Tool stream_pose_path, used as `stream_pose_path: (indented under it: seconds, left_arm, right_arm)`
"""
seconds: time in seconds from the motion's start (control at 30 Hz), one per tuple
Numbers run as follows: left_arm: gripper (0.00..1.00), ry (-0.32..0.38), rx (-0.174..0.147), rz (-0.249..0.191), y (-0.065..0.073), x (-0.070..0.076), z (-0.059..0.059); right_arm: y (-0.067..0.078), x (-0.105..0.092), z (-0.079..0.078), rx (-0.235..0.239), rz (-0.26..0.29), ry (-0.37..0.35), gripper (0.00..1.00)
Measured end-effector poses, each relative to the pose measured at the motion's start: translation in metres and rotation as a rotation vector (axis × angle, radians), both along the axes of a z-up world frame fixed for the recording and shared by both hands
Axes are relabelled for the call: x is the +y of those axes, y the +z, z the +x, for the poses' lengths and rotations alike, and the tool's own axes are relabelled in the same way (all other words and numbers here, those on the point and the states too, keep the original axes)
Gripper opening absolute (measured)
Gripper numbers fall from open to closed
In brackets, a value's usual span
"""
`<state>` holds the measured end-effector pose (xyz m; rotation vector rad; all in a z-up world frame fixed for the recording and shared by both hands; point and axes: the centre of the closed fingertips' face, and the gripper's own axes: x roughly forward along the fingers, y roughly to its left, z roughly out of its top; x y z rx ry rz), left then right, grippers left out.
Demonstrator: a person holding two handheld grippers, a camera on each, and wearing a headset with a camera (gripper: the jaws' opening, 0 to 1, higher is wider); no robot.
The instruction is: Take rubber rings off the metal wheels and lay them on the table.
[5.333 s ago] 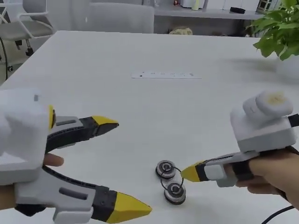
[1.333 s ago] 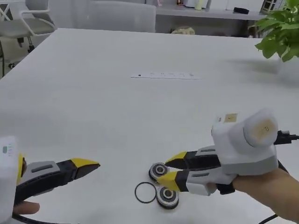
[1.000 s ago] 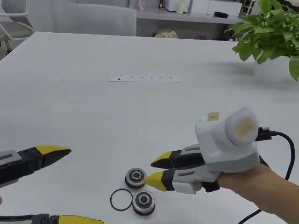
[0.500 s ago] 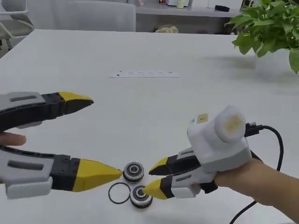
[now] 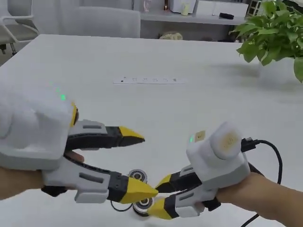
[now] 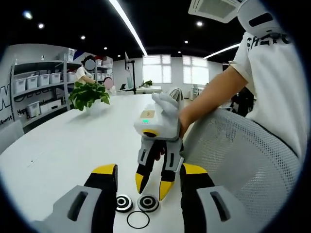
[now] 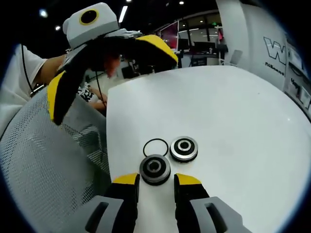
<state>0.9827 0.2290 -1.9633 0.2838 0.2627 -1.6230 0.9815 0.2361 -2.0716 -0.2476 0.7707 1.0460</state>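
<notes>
Right gripper view: a dark-rimmed wheel sits on the desk just ahead of the spread right gripper, beside a loose ring. Its rubber, likely light and stretchy, wants hooking at the rim. The left gripper gapes wide.

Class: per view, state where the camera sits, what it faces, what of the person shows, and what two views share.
Head view: headset, facing down at table, left gripper, right gripper; left hand, right hand.
Left gripper view: on left gripper, facing right gripper; right arm.
Right gripper view: on right gripper, facing wheels; left arm.
Shared: wheels, ring.
</notes>
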Motion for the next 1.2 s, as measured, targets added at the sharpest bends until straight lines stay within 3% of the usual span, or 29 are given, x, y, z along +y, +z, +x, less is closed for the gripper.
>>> stream_pose_path:
  seconds: [0.13,0.27,0.43,0.53,0.63,0.73,0.8,0.93,1.1,1.2]
  left_arm:
    - [0.44,0.01,-0.021,0.012,-0.016,-0.003,0.005]
    - [0.41,0.024,-0.023,0.064,-0.035,-0.003,0.009]
    - [0.39,0.058,-0.083,0.101,-0.057,-0.002,0.009]
    - [0.36,0.073,-0.058,0.097,-0.064,0.0,0.008]
    - [0.29,0.071,-0.057,0.117,-0.072,0.003,0.007]
    - [0.28,0.111,-0.008,0.13,-0.081,0.003,0.012]
    - [0.27,0.103,-0.012,0.127,-0.081,0.003,0.011]
    - [0.23,0.078,-0.045,0.161,-0.089,0.002,0.006]
    - [0.16,0.071,-0.036,0.167,-0.091,0.002,0.004]
    - [0.15,0.068,-0.062,0.183,-0.095,0.003,0.005]
  right_arm:
    - [-0.004,-0.001,-0.002,0.008,-0.015,0.011,0.26]
    - [-0.004,0.0,-0.002,0.003,-0.019,0.011,0.25]
    - [-0.006,-0.001,-0.002,0.001,-0.029,0.015,0.25]
    - [-0.007,-0.001,-0.003,0.002,-0.035,0.02,0.25]
    - [-0.007,-0.001,-0.003,-0.005,-0.035,0.022,0.25]
    - [-0.007,0.0,-0.002,-0.013,-0.036,0.025,0.24]
    - [-0.009,0.0,-0.003,-0.018,-0.043,0.029,0.24]
    - [-0.011,-0.001,-0.003,-0.024,-0.057,0.039,0.22]
    - [-0.012,0.0,-0.003,-0.043,-0.07,0.053,0.21]
    - [-0.013,0.0,-0.003,-0.048,-0.075,0.057,0.21]
